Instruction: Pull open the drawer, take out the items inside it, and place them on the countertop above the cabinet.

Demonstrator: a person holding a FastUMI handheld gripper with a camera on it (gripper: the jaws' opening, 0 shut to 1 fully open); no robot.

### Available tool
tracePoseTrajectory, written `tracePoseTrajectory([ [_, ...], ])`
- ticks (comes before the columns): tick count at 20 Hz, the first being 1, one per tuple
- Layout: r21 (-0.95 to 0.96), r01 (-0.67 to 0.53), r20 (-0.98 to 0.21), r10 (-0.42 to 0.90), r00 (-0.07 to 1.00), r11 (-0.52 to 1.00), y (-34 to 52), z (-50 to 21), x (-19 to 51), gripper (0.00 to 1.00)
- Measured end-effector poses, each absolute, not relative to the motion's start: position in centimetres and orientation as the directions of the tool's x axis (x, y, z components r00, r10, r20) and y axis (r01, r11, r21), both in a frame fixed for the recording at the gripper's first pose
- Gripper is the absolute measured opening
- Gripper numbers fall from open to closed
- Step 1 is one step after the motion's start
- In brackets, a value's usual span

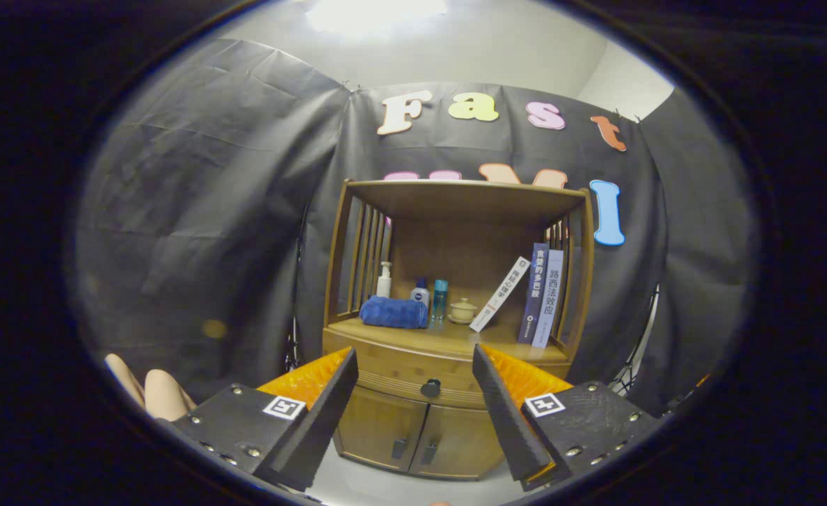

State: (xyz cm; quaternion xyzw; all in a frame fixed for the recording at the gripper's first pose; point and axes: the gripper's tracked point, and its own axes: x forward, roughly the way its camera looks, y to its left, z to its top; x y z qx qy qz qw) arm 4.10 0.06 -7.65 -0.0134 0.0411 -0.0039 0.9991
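Observation:
A wooden cabinet (455, 330) stands ahead against the booth wall. Its drawer (399, 379) is closed, with a dark round knob (431, 387) at its middle. The knob sits beyond the fingertips, in line with the gap between them. My gripper (414, 358) is open, with nothing between its fingers, and is some way back from the cabinet. The countertop (448, 337) above the drawer carries a blue folded towel (393, 312), bottles, a small lidded cup (463, 309) and several books (539, 295). What is inside the drawer is hidden.
Two lower cabinet doors (413, 436) with dark handles sit under the drawer. A shelf roof with slatted sides encloses the countertop. A person's fingers (150, 390) show by the left finger's base. Pale floor lies before the cabinet.

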Motion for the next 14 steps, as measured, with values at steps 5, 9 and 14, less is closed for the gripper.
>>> tracePoseTrajectory([
  [5, -0.032, 0.019, -0.092, -0.022, 0.995, 0.999, -0.6, -10.2, 6.5, 0.98],
  [9, -0.076, 0.038, -0.082, -0.044, 0.996, 0.996, -1.5, -12.1, 8.0, 0.98],
  [14, -0.102, 0.023, -0.105, -0.033, 0.994, 0.995, -1.0, -16.0, 9.0, 0.98],
])
